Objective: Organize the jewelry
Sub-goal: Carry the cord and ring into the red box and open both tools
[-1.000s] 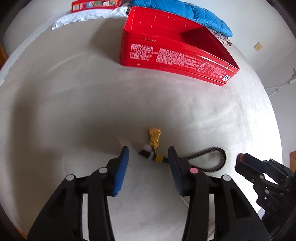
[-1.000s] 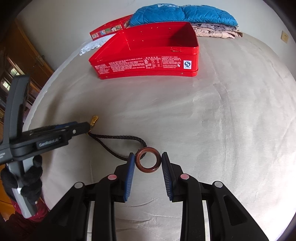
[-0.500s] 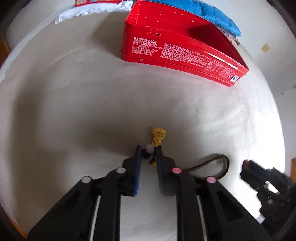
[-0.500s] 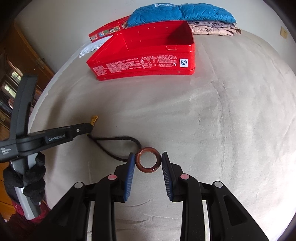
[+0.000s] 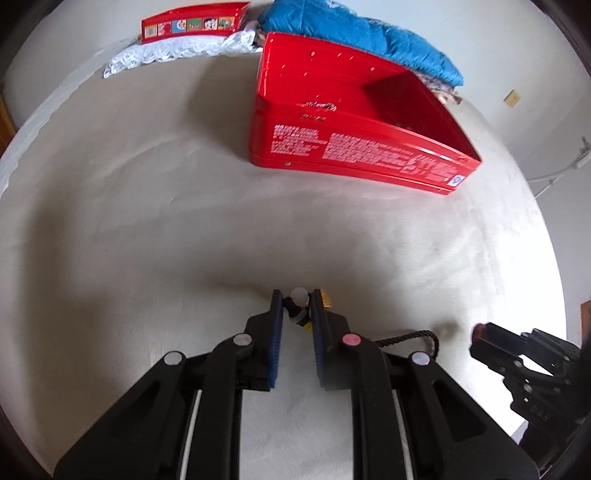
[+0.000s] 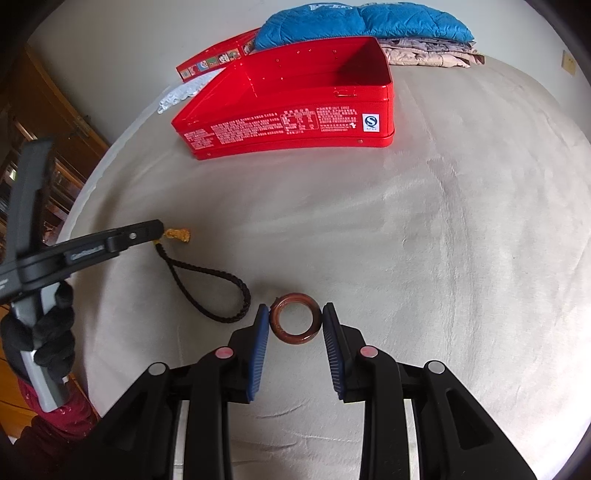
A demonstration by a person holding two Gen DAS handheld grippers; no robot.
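a bed (image 6: 461, 229) covered in a pale beige, softly creased sheet carries everything. straight ahead of both tongs, well apart from them, an open red tin box (image 6: 295, 122) sits on the sheet. beyond it lie a folded blue quilt (image 6: 365, 22), patterned folded cloth (image 6: 432, 55), a white lace cloth (image 5: 177, 51) and a red lid (image 5: 192, 24). a brown ring (image 6: 294, 318) lies between the right tongs' tips; a black braided cord (image 6: 218, 284) loops just left of them.
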